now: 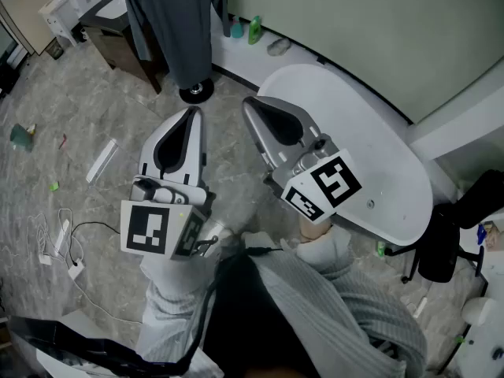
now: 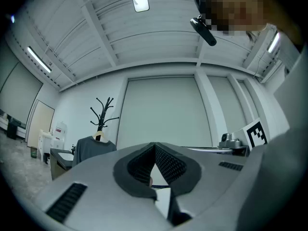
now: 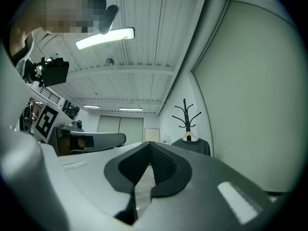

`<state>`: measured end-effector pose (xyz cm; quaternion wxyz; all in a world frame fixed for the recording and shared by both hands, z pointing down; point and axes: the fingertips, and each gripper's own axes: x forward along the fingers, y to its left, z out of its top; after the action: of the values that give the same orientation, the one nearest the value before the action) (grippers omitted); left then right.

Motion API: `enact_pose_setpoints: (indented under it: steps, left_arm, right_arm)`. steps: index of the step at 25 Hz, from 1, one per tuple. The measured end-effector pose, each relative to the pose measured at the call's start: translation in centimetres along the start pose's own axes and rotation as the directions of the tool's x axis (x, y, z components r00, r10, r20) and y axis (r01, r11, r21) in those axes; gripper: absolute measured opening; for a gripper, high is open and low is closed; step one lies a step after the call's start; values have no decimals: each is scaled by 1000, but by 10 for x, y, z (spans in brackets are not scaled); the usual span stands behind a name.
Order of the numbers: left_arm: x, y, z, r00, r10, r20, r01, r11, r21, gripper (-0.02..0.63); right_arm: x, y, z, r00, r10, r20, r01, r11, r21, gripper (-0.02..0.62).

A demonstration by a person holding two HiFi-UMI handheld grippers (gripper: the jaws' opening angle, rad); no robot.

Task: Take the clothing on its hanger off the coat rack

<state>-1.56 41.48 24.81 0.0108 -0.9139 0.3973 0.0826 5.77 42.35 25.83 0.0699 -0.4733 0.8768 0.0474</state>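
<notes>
Hanging on one rack (image 2: pixel 102 112): one garment (image 1: pixel 177 22); left tongs (image 1: pixel 193 111), right tongs (image 1: pixel 246 101) closed.

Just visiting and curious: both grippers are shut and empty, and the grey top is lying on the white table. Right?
Not quite. The grey top hangs on its hanger on the coat rack, not on the white table; the left gripper view shows it. The left gripper and right gripper are indeed shut and empty.

The clothing (image 1: pixel 177 22) is dark grey, the coat rack (image 2: pixel 101 121) black, the table (image 1: pixel 394 179) white, the floor (image 1: pixel 94 101) mottled grey.
</notes>
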Motion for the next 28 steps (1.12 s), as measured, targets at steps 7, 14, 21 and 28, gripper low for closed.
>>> enact_pose_setpoints:
  steps: [7, 14, 21, 28]
  left_arm:
    - [13, 0, -1, 1000, 0, 13, 0, 1000, 24, 5]
    - [20, 2, -3, 1000, 23, 21, -24, 1000, 18, 5]
    - [19, 15, -19, 997, 74, -3, -74, 997, -25, 5]
    - [43, 61, -33, 994, 112, -6, -112, 993, -30, 5]
  right_arm:
    - [5, -6, -4, 1000, 9, 2, -9, 1000, 0, 0]
    - [8, -14, -9, 1000, 18, 3, -18, 1000, 8, 0]
    - [12, -15, -21, 999, 53, -2, -53, 998, 36, 2]
    - [58, -29, -46, 996, 86, -27, -84, 995, 61, 2]
